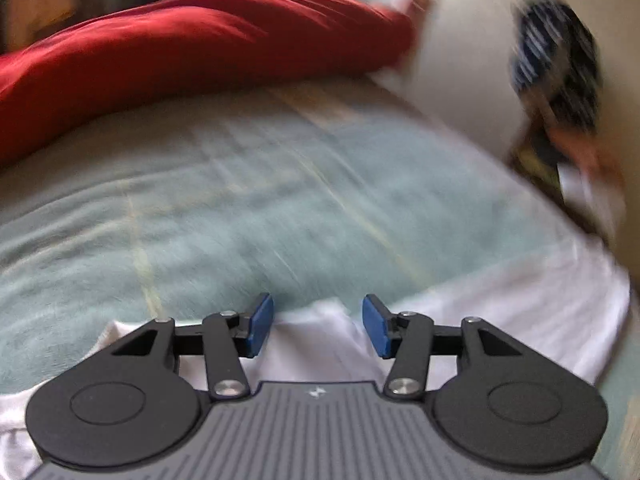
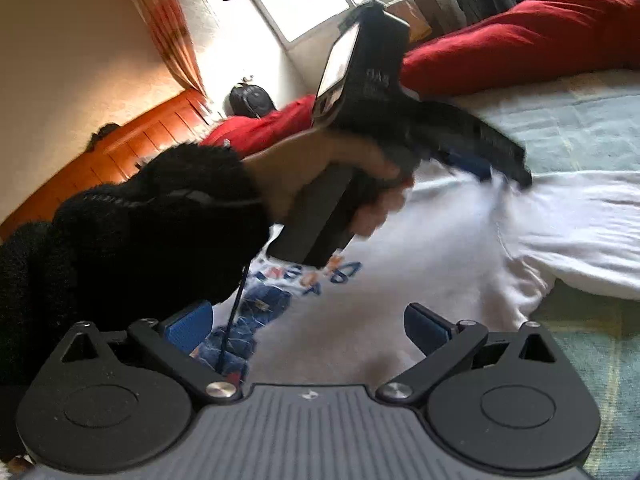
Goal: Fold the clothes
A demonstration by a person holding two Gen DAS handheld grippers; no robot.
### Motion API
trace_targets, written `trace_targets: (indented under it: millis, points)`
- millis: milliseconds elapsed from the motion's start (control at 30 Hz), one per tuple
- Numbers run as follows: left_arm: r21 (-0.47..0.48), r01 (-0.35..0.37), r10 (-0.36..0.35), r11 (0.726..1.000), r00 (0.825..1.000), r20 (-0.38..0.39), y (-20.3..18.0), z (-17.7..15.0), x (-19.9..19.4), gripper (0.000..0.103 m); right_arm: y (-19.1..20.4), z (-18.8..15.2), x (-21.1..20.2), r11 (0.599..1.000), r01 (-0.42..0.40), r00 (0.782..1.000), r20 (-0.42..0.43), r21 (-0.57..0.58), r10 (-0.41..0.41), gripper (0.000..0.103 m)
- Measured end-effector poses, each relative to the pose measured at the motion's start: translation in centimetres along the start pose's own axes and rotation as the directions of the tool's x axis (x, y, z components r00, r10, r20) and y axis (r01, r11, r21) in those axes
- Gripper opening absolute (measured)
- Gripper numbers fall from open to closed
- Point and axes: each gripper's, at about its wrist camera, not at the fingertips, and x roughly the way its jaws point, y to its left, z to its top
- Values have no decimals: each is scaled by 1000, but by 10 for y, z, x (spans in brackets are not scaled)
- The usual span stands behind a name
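Two claws over one white cotton T-shirt (image 2: 420, 264) with blue print, spread on the pale green bed cover (image 1: 240, 200). Left claw (image 1: 318, 326) apart, nothing pinched, shirt edge right beneath. Right claw (image 2: 308, 330) wide apart above the printed front. Red pillow (image 1: 180, 48) behind.

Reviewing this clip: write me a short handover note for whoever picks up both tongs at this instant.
Left tongs: open, nothing between the pads, hovering over the white T-shirt edge.
Right tongs: open, empty, above the shirt's printed front.
The shirt lies on the pale green bedspread, one side already folded over; red pillows sit behind.
Left: regrasp and finish the remaining folds.
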Motion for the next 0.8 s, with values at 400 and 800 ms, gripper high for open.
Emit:
trace_targets:
  millis: [400,800]
  points:
    - [-90,19,-19,996,1000,-4,40,-22,-48,68,-3,5,-12,1000,1,999,37,18,-2,103]
    - [-53,-50,53,997,997,53,25,-22,-72,69,-23,13,-39,992,96,990,93,78,-103,103]
